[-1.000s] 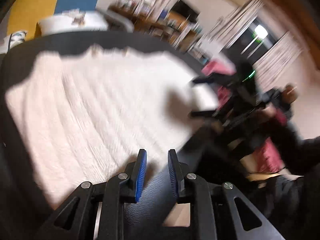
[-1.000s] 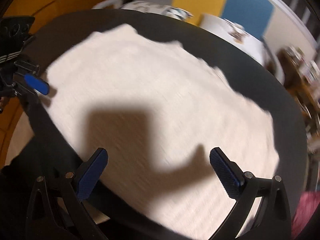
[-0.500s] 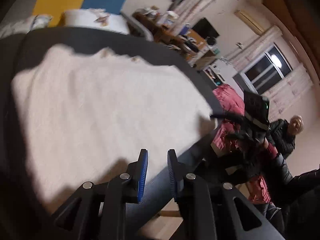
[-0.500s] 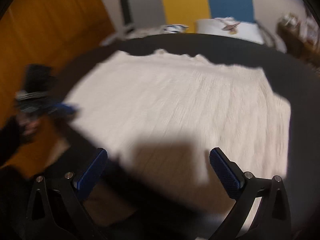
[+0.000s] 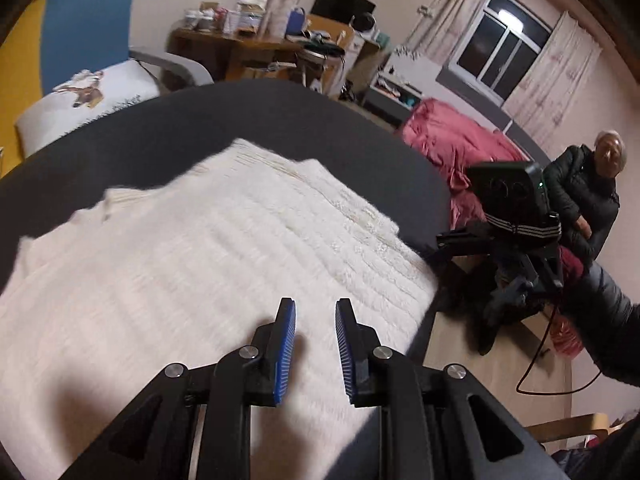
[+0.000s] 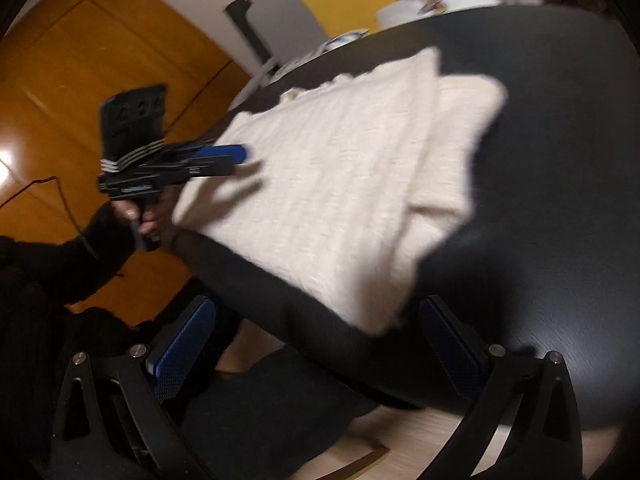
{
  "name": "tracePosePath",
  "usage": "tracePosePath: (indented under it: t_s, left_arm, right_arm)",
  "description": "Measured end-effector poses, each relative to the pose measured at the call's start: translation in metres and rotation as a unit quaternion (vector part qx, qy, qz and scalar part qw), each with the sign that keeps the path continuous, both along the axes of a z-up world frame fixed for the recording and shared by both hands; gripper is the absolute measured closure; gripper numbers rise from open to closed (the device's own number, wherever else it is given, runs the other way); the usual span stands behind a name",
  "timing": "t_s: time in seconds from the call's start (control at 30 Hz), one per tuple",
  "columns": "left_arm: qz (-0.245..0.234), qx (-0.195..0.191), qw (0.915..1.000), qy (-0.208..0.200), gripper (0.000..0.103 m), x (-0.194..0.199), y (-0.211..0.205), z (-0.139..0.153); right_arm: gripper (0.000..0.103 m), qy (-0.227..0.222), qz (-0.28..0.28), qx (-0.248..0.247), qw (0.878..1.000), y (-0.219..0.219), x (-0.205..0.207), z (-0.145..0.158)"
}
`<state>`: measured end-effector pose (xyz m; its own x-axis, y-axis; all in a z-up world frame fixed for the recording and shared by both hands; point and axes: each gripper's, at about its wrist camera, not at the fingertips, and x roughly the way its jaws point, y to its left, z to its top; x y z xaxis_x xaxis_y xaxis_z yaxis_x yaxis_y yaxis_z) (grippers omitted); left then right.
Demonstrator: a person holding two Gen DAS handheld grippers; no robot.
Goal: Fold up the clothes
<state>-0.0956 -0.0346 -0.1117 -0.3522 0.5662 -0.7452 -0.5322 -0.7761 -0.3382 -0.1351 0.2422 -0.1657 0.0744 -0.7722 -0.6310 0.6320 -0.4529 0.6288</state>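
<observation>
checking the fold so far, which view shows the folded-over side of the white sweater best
The right wrist view. There the white sweater lies on the dark table with its doubled right-hand side and stepped edge in plain sight, though blurred. The left wrist view shows the sweater's ribbed top close up, with no fold visible.

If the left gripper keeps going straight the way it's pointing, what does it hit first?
Most likely the white knitted sweater lying on the dark table. The left gripper points down over it, jaws slightly apart with nothing between them. Depth is unclear.
</observation>
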Motion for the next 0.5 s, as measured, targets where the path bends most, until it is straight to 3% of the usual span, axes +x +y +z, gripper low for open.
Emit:
tracePosePath:
  t_s: [0.23, 0.33, 0.5]
  left_arm:
    - [-0.03, -0.03, 0.999, -0.013, 0.083, -0.011, 0.022, -0.019]
    - [-0.036, -0.028, 0.9989, -0.011, 0.083, -0.01, 0.021, -0.016]
    - [-0.04, -0.024, 0.9988, -0.014, 0.083, -0.007, 0.015, -0.019]
  right_arm:
    - [0.0, -0.01, 0.1, -0.031, 0.994, -0.029, -0.018, -0.001]
    - [0.0, 0.009, 0.128, -0.011, 0.992, -0.036, -0.023, 0.004]
    - [0.0, 0.048, 0.113, 0.019, 0.992, -0.019, -0.029, 0.015]
